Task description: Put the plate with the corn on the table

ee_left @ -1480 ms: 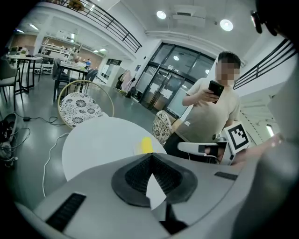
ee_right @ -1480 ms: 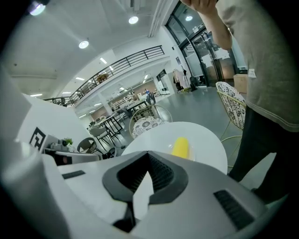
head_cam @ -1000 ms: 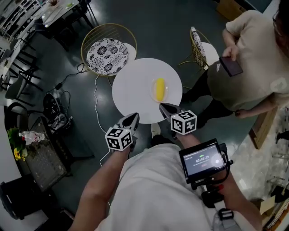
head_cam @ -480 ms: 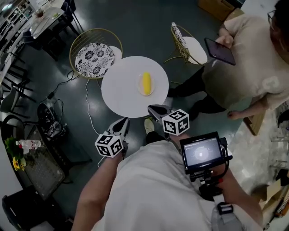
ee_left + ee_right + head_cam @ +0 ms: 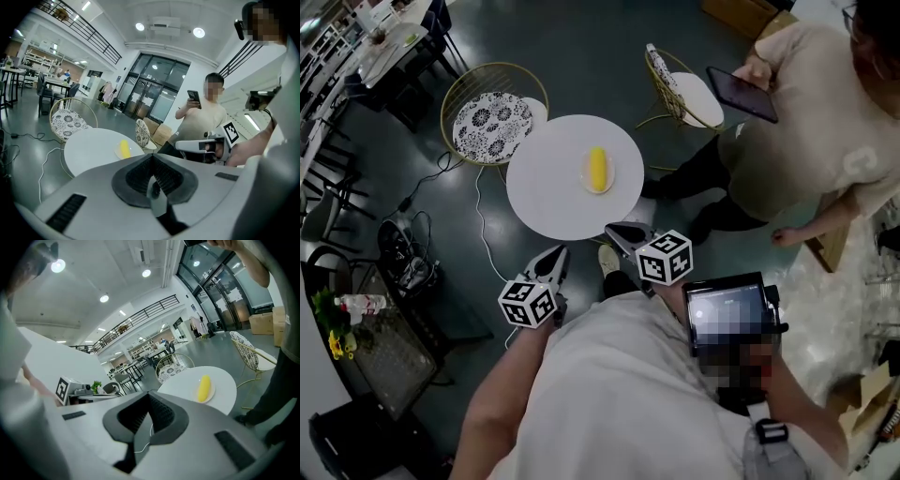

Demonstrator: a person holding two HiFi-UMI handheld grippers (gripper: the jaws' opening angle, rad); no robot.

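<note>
A yellow corn cob (image 5: 597,169) lies on a small white plate (image 5: 610,181) that rests on the round white table (image 5: 553,192), right of its centre. Both grippers hang short of the table's near edge, over the dark floor. The left gripper (image 5: 560,252) is shut and holds nothing; the right gripper (image 5: 615,230) is shut and empty too, closest to the table rim. In the left gripper view the corn (image 5: 124,149) and table (image 5: 89,147) show beyond the closed jaws. The right gripper view shows the corn (image 5: 204,387) on the table (image 5: 227,387).
A gold wire chair with a patterned cushion (image 5: 492,122) stands at the table's far left, and a second chair (image 5: 680,89) at its far right. A person holding a phone (image 5: 806,141) stands close on the right. Cables (image 5: 412,262) lie on the floor at left.
The head view has swung, so the table and corn sit further left and up. Both grippers have drawn back a little from the table edge, still shut.
</note>
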